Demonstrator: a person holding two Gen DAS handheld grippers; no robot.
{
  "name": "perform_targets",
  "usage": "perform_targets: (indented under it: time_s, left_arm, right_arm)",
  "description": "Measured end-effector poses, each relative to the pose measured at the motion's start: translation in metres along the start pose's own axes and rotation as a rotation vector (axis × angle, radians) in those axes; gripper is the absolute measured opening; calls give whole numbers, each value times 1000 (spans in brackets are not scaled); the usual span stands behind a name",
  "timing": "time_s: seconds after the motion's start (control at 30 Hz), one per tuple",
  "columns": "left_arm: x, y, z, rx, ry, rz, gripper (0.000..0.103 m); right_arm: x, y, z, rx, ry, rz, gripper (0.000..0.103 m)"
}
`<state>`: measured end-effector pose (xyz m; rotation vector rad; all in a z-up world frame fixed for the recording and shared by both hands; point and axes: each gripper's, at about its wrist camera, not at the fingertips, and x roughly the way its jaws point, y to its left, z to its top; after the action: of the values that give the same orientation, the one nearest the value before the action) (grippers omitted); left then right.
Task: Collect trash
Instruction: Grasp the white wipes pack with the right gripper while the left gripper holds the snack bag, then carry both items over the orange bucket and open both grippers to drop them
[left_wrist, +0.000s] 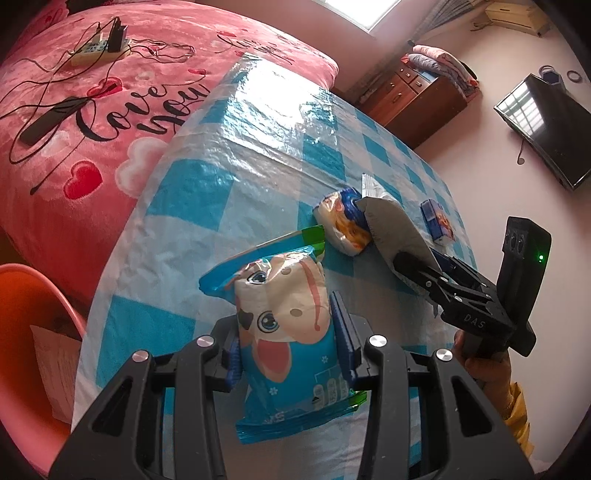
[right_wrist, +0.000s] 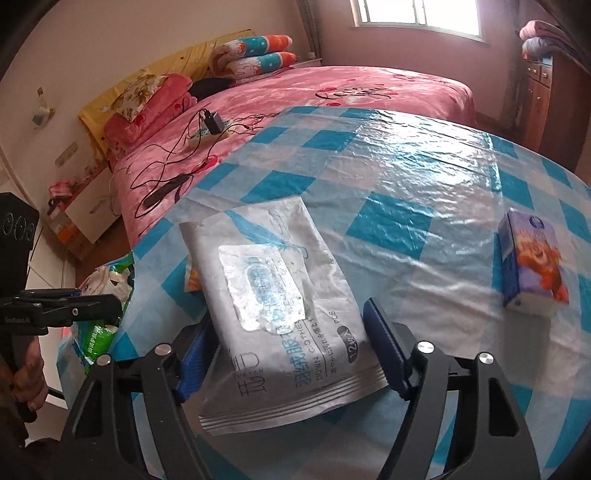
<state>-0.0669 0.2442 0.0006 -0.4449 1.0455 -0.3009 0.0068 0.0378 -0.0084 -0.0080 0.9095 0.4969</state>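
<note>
My left gripper (left_wrist: 288, 332) is shut on a blue snack bag with a cartoon dog (left_wrist: 291, 325), held just above the checked table (left_wrist: 229, 155). My right gripper (right_wrist: 288, 347) is shut on a grey wet-wipe pack (right_wrist: 280, 295); it also shows in the left wrist view (left_wrist: 391, 229), lifted off the table. A tissue pack with an orange cartoon (left_wrist: 343, 221) lies on the table beside the wipe pack. A small purple tissue pack (right_wrist: 532, 266) lies to the right, also in the left wrist view (left_wrist: 437, 219).
A pink bed (left_wrist: 92, 110) borders the table's far side, with a power strip and cables (left_wrist: 99, 48) on it. An orange bin (left_wrist: 33, 332) stands at the table's left edge. A wooden cabinet (left_wrist: 413, 96) and a TV (left_wrist: 543, 129) are beyond.
</note>
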Motion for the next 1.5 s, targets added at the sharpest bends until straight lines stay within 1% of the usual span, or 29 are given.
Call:
perform_targets:
  time_s: [0.43, 0.6, 0.8, 1.07, 1.33, 1.5]
  left_arm:
    - [-9, -2, -18, 21, 1, -37, 42]
    - [-16, 0, -23, 25, -6, -52, 42]
    - [-27, 8, -27, 22, -20, -63, 42]
    - [-45, 29, -33, -7, -47, -56, 42]
    - [-67, 59, -39, -58, -77, -24, 42]
    - [-82, 83, -44, -95, -99, 12, 42]
  right_arm:
    - [-28, 7, -28, 77, -34, -19, 73]
    - [-40, 8, -33, 117, -48, 5, 73]
    - [-55, 14, -36, 172, -66, 77, 73]
    - [-61, 40, -32, 172, -60, 149, 73]
    - [-51, 69, -22, 178, -32, 256, 73]
    - [-38, 94, -15, 179, 12, 353, 73]
